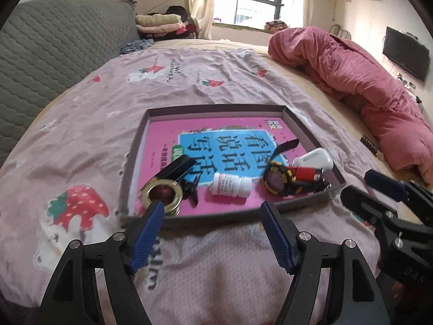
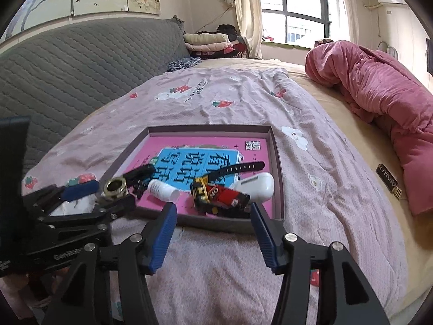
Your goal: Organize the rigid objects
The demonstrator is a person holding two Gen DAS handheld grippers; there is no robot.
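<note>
Rigid objects — a watch (image 1: pixel 278 181), pill bottle (image 1: pixel 231 185), white case (image 1: pixel 314 159) and gold-rimmed lens (image 1: pixel 161 193) — lie in a shallow tray (image 1: pixel 216 109) on the bed (pink book underneath), just beyond both tongs, left (image 1: pixel 212 208) and right (image 2: pixel 213 211), spread and empty.

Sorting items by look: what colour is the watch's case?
Yellow and black watch, clearest in the left wrist view.

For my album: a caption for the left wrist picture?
Open left gripper before shallow grey tray holding white pill bottle.
</note>
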